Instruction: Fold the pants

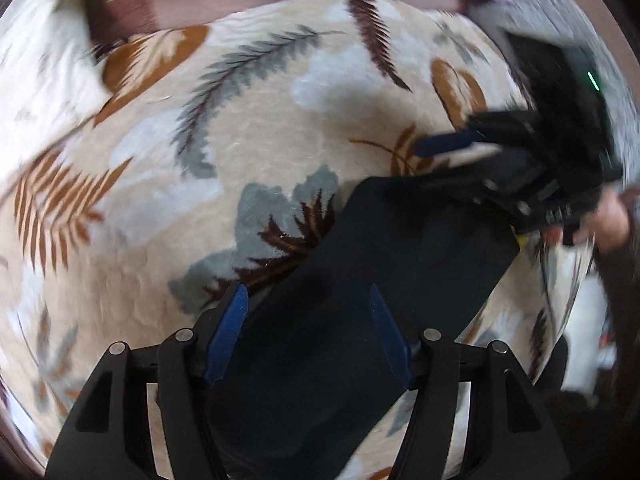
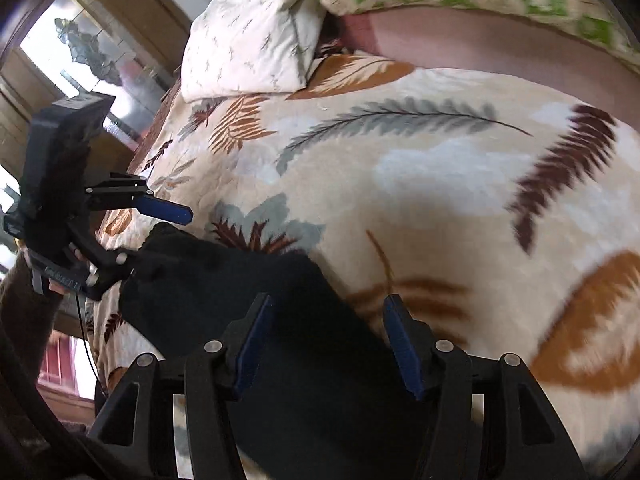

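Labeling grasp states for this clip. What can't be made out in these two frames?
- Left wrist view: right gripper is motion-blurred; only one blue pad shows, so its grip is unreadable.
- Both views: dark navy fabric pants run off the bottom edge behind the finger mounts; waistband and hems are unseen.
- Right wrist view: left gripper's lower finger is hidden behind the pants.

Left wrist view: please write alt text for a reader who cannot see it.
Dark pants lie on a leaf-patterned blanket, with the open left claw over them. The right claw is at the pants' far end on the right; its grip is unclear.
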{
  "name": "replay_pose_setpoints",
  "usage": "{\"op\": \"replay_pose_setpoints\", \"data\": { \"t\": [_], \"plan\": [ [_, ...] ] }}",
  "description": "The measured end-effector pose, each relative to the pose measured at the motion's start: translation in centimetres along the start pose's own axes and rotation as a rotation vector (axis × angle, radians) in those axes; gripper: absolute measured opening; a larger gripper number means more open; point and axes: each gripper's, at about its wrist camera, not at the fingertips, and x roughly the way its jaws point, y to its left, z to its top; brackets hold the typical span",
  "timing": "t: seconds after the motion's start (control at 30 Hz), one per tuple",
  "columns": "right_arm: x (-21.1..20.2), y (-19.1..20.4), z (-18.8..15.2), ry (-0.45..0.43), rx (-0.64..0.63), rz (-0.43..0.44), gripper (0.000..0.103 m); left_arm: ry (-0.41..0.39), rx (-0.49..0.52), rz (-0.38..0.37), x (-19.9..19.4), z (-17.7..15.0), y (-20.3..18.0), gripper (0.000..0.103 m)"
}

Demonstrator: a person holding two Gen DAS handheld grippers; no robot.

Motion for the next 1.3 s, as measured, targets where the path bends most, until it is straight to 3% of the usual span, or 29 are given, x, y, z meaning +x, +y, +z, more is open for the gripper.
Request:
{"op": "replay_pose_setpoints", "data": {
  "t": [0.07,0.27,0.33,0.37,0.47,0.6,0.67,0.7,0.73,0.97,1.03,1.1,1.13,1.2,1.3],
  "plan": [
    [1.4,0.0,0.7,0.026,0.001,0.03,0.059,0.021,0.056,0.022,0.6,0.2,0.0,0.063],
    [4.3,0.6,1.3,0.101,-0.059,0.067,0.062,0.039,0.085,-0.058,1.4,0.6,0.5,0.063],
    [4.4,1.7,1.3,0.095,-0.142,0.066,0.045,0.053,0.099,-0.045,1.9,0.5,0.4,0.063],
    [4.4,2.2,1.2,0.096,-0.175,0.068,0.022,0.065,0.102,-0.043,2.3,0.6,0.3,0.063],
    [3.8,2.9,0.8,0.06,-0.228,0.039,0.015,0.083,0.137,-0.026,2.9,0.6,-0.4,0.063],
    [1.9,2.3,0.5,-0.007,-0.206,0.069,0.008,0.087,0.179,-0.019,3.6,1.3,-1.5,0.063],
    [1.2,1.9,0.4,-0.021,-0.195,0.081,0.008,0.101,0.191,-0.008,4.4,1.5,-2.2,0.06],
    [1.0,1.8,0.4,-0.028,-0.191,0.083,0.008,0.098,0.199,-0.001,4.7,1.5,-2.7,0.049],
    [0.8,1.7,0.4,-0.03,-0.189,0.09,0.008,0.098,0.204,0.008,4.9,1.5,-3.1,0.044],
    [1.8,0.4,1.1,0.008,-0.114,0.09,0.018,0.07,0.163,0.032,4.6,1.2,-3.7,0.027],
    [2.4,0.3,1.3,0.016,-0.094,0.13,0.039,0.057,0.137,0.037,4.5,1.4,-3.5,0.025],
    [3.6,1.1,1.1,0.053,-0.143,0.077,0.041,0.038,0.106,0.046,4.4,1.5,-3.2,0.022],
    [4.2,1.6,1.0,0.079,-0.18,0.046,0.03,0.021,0.073,0.057,4.4,1.6,-3.0,0.022],
    [4.1,2.5,0.8,0.059,-0.229,0.022,0.016,-0.006,0.037,0.077,4.2,1.3,-2.9,0.019],
    [2.9,2.8,1.1,0.002,-0.245,-0.013,0.007,-0.036,0.014,0.111,3.5,1.1,-3.1,0.016]
  ]
}}
